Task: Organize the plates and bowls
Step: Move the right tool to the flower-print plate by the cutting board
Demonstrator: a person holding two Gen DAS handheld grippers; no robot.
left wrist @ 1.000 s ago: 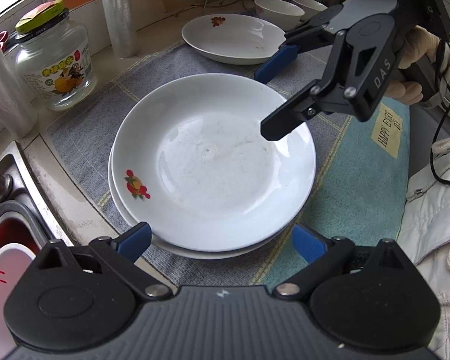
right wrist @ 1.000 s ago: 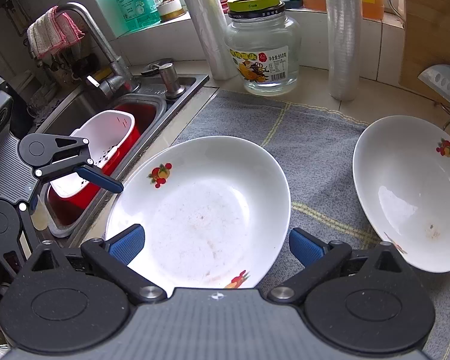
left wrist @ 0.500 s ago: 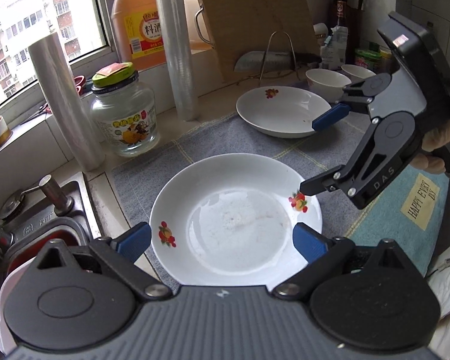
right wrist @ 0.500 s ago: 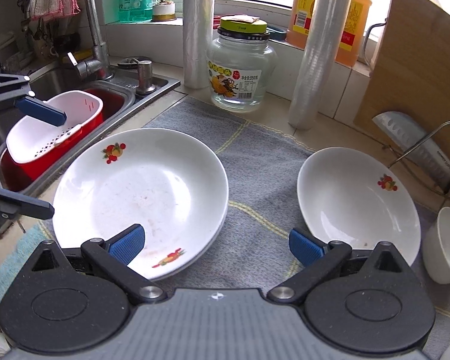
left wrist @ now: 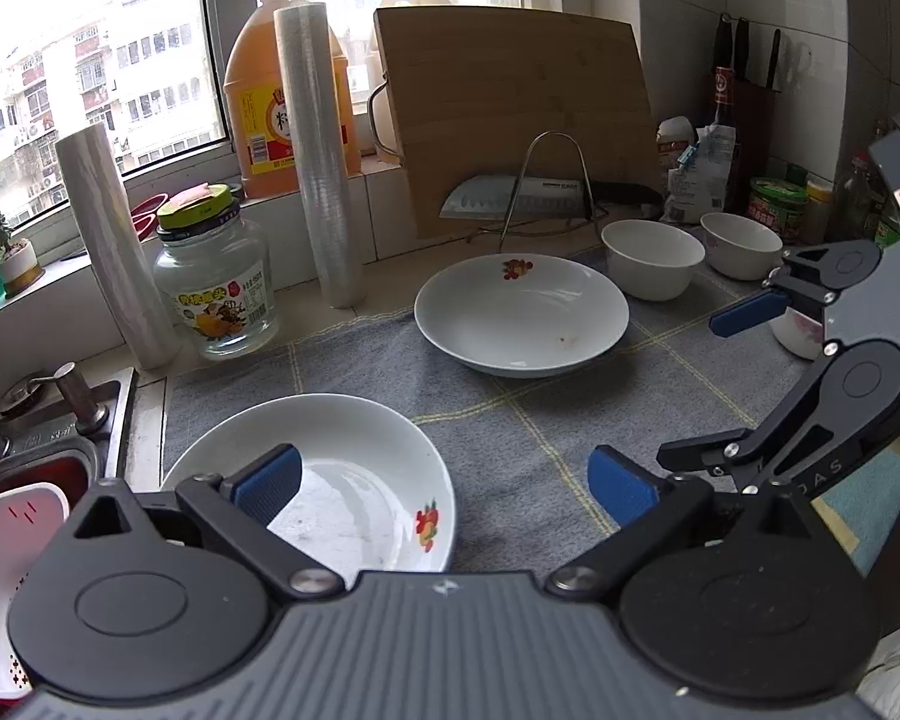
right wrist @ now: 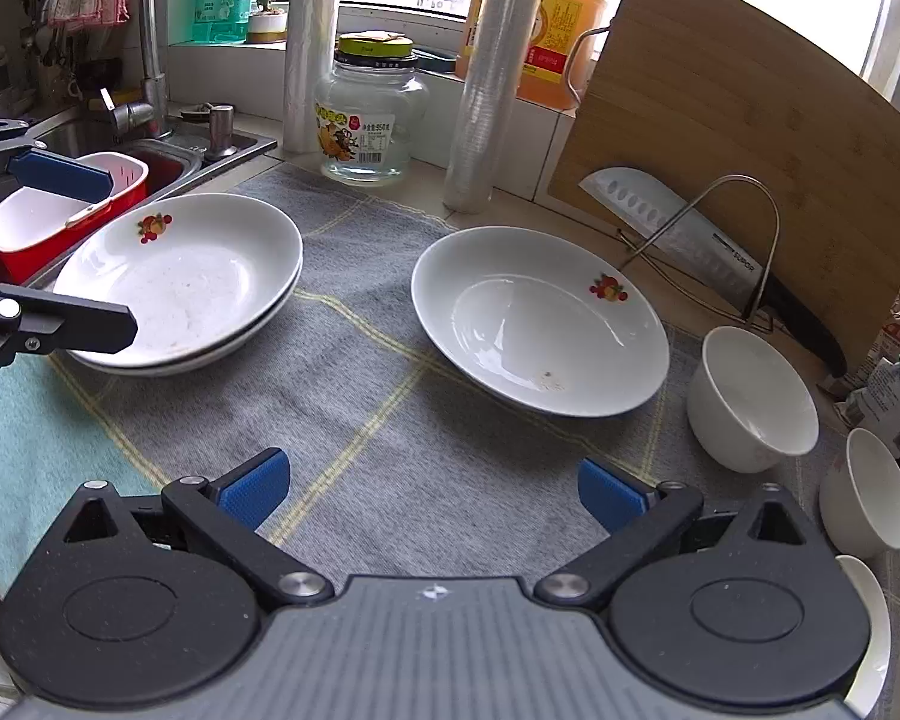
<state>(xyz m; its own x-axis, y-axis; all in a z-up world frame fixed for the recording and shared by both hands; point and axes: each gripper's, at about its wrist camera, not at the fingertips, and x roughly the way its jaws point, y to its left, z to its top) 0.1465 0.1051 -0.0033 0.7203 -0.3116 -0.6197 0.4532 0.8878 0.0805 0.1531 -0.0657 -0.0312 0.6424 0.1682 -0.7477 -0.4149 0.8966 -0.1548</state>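
Note:
Two white flowered plates sit stacked (right wrist: 180, 282) at the left of the grey mat (right wrist: 378, 420), near the sink. In the left wrist view the stack (left wrist: 354, 480) lies partly under my left finger. A single plate (right wrist: 540, 318) (left wrist: 522, 315) rests mid-mat. White bowls (right wrist: 750, 399) (right wrist: 870, 492) (left wrist: 651, 267) (left wrist: 741, 243) stand at the right. My left gripper (left wrist: 444, 486) (right wrist: 123, 255) hovers open over the stack's right edge and holds nothing. Over bare mat before the single plate, my right gripper (right wrist: 432, 492) (left wrist: 708, 384) is also open, with nothing held.
A glass jar (right wrist: 372, 114), two film rolls (right wrist: 486, 78) and an oil jug (left wrist: 270, 90) line the windowsill side. A cutting board (right wrist: 738, 114) and a cleaver on a wire stand (right wrist: 690, 240) stand behind the plate. A sink with a red-and-white basket (right wrist: 60, 216) is at the left.
Both grippers have drawn back from above the stacked plates and swung right. The stack now sits low left, and the single plate and bowls have come into fuller view.

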